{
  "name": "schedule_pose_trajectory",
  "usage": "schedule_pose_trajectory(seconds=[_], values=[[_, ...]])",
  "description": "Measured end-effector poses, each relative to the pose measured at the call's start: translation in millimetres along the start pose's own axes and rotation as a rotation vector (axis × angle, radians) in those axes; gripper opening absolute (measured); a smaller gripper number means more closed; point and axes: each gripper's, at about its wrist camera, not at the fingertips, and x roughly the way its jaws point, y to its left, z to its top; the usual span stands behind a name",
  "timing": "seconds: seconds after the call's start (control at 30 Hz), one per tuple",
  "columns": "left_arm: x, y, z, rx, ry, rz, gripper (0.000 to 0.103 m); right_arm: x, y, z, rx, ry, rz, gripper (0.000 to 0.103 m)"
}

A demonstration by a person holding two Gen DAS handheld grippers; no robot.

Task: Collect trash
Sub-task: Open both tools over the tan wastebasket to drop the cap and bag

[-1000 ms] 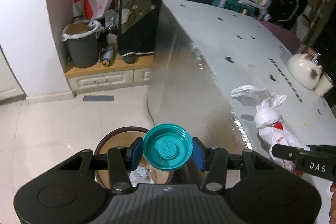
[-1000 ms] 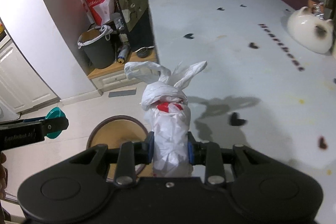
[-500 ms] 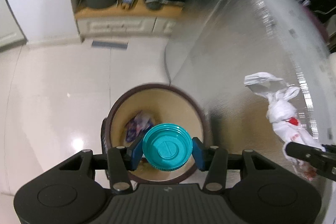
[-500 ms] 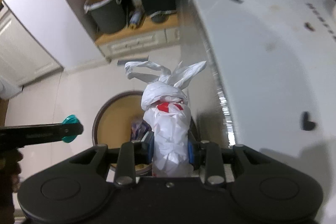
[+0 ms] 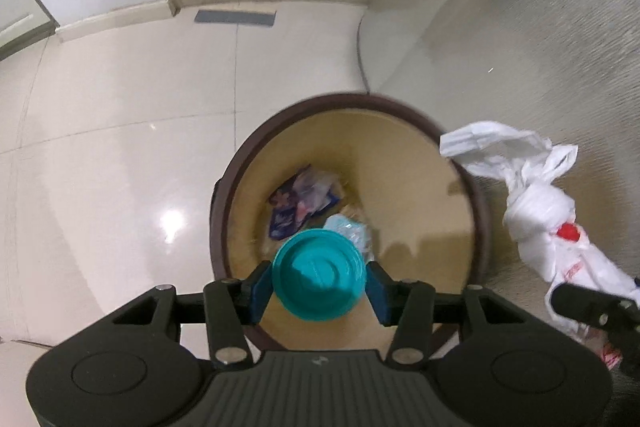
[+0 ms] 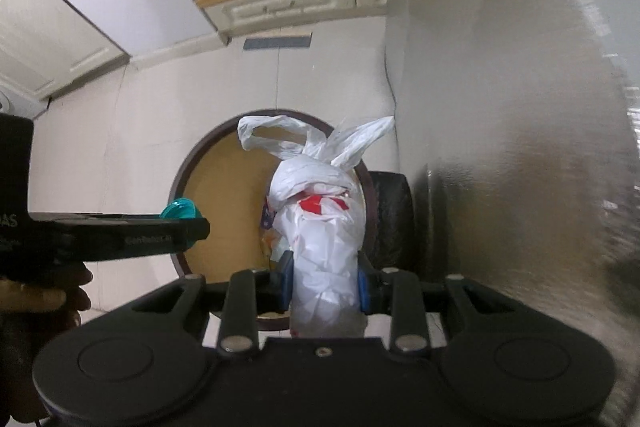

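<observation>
Far left of our left gripper (image 5: 318,287): pale floor tile (image 5: 120,155), bare. No trash out there.

Left gripper itself: we now look almost straight down into the bin (image 5: 476,211), where a second ago this view still took in the counter and the room. Its jaws have just been opening. The teal lid (image 5: 320,277) sits between the blue pads (image 5: 259,289), but it is blurred and looks tilted, and there appears to be a sliver of gap on the right side. We read that as the lid let go and starting to drop, though we cannot be sure the left pad is clear of it. Just ahead of the fingertips, at the bottom of the bin, lie a dark printed wrapper (image 5: 296,203) and some clear crumpled plastic (image 5: 352,233). The lid should land beside them; it hangs well inside the rim.

Right of that gripper: the right gripper (image 6: 323,287) holds the knotted white bag (image 6: 320,239) by its lower body, jaws narrow and pinching it from both sides, no change in the grip. The bag's handles stick out forward past the fingertips, over the far side of the bin. Earlier it hung over the counter; now it hangs above the bin mouth, near the right rim.

Farther right: the shiny counter side (image 6: 500,107), close to the bag.

Meaning for the task: lid as good as binned; bag comes next. It is near the rim, so we judge a small shift leftward before release would be safer.
</observation>
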Motion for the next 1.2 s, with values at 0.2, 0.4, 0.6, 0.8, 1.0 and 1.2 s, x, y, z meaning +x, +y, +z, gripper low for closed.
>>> schedule_pose_trajectory(seconds=[0.2, 0.4, 0.6, 0.8, 1.0, 1.2], values=[[7, 14, -10, -0.008, 0.012, 0.006, 0.071, 35, -5, 7, 0.039, 0.041, 0.028, 0.032], [1, 27, -20, -0.034, -0.003, -0.009, 0.073, 65, -4, 18, 0.045, 0.02, 0.037, 0.033], [-3, 33, -25, -0.05, -0.019, -0.011, 0.083, 84, -7, 19, 0.047, 0.037, -0.01, 0.05], [-7, 31, -26, -0.056, -0.02, -0.019, 0.088, 72, -14, 1, 0.035, 0.065, -0.012, 0.051], [-20, 22, -30, -0.039, -0.031, -0.032, 0.093, 48, -11, -7, 0.006, 0.05, -0.005, 0.058], [-47, 17, -35, -0.034, -0.07, -0.037, 0.102, 15, -6, -13, -0.007, 0.001, -0.006, 0.069]])
